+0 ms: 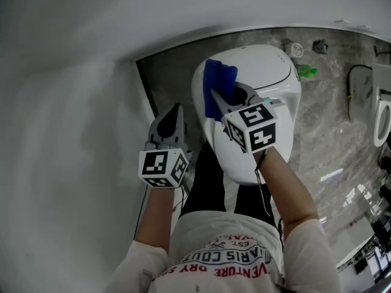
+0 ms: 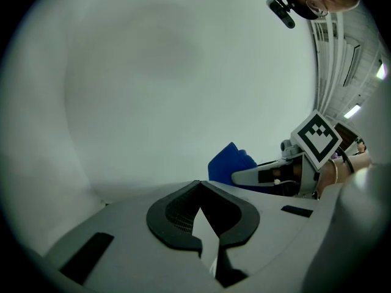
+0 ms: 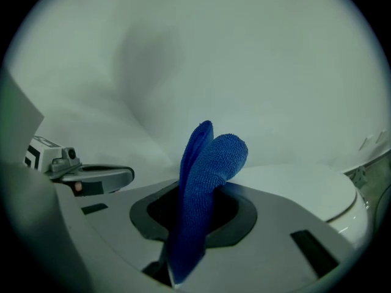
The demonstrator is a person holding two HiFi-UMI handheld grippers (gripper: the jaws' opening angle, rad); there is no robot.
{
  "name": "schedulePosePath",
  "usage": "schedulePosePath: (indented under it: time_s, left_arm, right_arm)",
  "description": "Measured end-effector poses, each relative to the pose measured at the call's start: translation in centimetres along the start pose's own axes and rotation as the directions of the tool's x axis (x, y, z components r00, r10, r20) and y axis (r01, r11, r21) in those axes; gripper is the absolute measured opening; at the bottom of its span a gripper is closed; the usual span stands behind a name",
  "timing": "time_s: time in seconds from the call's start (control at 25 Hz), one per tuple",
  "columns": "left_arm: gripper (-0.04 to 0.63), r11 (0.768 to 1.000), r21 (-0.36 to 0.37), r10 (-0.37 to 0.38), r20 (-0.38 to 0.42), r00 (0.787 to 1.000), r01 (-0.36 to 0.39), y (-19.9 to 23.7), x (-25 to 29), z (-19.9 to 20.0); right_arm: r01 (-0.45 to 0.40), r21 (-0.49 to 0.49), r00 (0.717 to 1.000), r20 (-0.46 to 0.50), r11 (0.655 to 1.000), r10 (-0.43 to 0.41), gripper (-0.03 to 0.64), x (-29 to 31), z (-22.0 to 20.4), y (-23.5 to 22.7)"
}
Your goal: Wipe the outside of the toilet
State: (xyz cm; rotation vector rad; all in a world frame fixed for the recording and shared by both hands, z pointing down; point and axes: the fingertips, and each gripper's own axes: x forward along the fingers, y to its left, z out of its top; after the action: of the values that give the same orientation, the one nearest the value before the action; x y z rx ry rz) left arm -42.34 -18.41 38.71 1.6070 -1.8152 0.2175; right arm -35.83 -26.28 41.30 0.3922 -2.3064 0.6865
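Head view: white toilet (image 1: 266,72), lid down, sits centre frame on a grey marbled floor (image 1: 330,139), with a plain white wall (image 1: 67,102) filling the 9 o'clock side

Right gripper (image 1: 223,99) is clamped on a blue microfibre cloth (image 1: 219,81). Jaws point to 11 o'clock over the toilet's 9 o'clock edge, and the cloth sticks out past the tips against the lid near that rim. Right gripper view confirms it: cloth (image 3: 208,163) is pinched between the pads of the right gripper (image 3: 195,224) and folded over at its free end, with the toilet (image 3: 305,185) at 3 o'clock and the wall behind

Left gripper (image 1: 177,110) is off the toilet, at 9 o'clock of the right one and pointing to 12 o'clock along the gap between toilet and wall. In its own view the left gripper (image 2: 200,209) has jaws drawn together with nothing between them. It faces bare wall, and the cloth (image 2: 231,162) and right gripper (image 2: 263,176) show at 3 o'clock

Small green object (image 1: 307,72) lies on the floor at 2 o'clock of the toilet; can't tell what it is. Another white fixture (image 1: 382,124) is cut off at the frame's 3 o'clock edge
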Motion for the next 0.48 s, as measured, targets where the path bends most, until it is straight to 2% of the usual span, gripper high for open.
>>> schedulePosePath:
  time_s: [0.16,0.36,0.48]
  left_arm:
    - [0.006,1.000,0.000,-0.012,-0.003,1.000,0.012,-2.5,0.7,0.1]
    - [0.006,0.998,0.059,-0.035,-0.029,0.999,0.037,-5.9,2.4,0.0]
    - [0.006,0.996,0.079,-0.046,-0.033,0.998,0.049,-7.7,3.3,0.0]
  right_arm:
    - [0.009,-0.034,1.000,-0.020,0.999,-0.010,0.077,-1.8,-0.1,-2.5]
    - [-0.017,0.071,0.999,-0.040,0.997,0.020,0.077,-3.4,-0.2,-5.7]
    - [-0.007,0.063,0.999,-0.036,0.998,0.009,0.077,-4.2,0.0,-7.4]
